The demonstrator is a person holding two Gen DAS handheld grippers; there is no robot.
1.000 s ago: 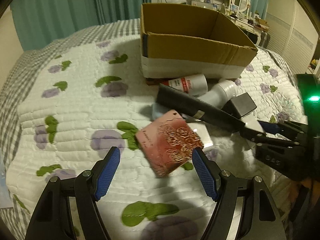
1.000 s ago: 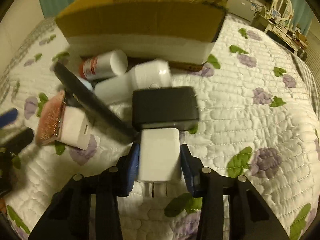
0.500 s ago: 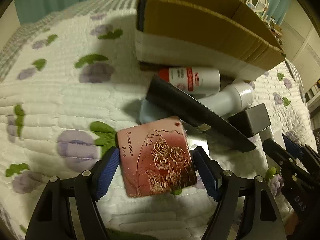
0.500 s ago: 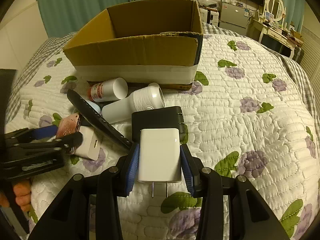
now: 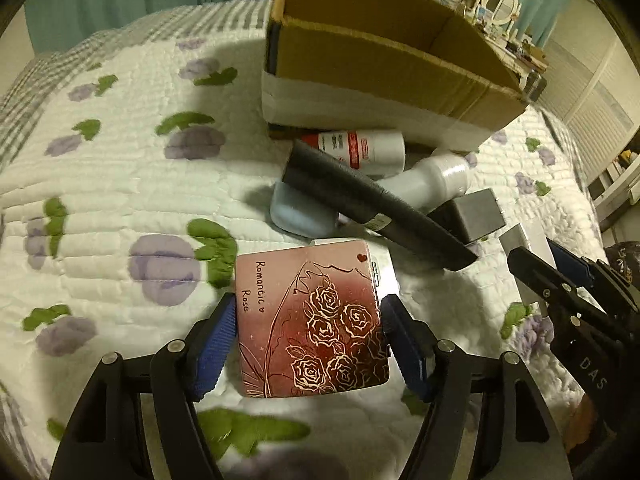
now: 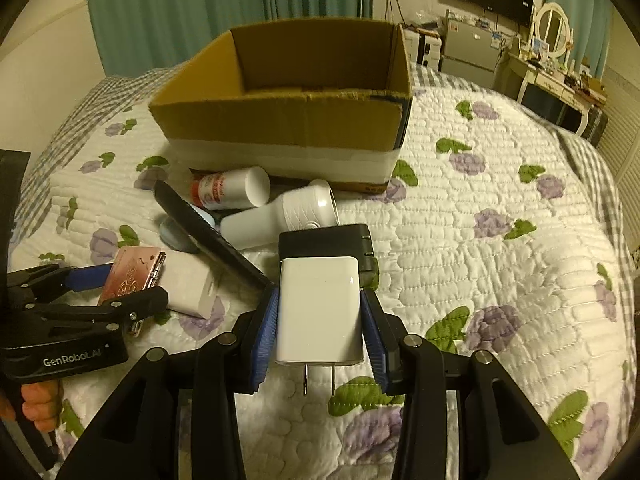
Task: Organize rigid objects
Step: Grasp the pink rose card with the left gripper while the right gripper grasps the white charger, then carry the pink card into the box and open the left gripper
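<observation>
Black gripper (image 6: 320, 320), blue ribbed pads (image 6: 264, 332)

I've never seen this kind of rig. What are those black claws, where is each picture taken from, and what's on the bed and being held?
No robot here: a person holds a two-finger gripper in each hand, with a fisheye camera on each looking along its fingers. The left view shows the left gripper closed around a pink rose case. The right view shows the right gripper clamping a white charger. On the quilt sit an open cardboard box, two white bottles, a black bar, a black adapter and another white charger.
</observation>
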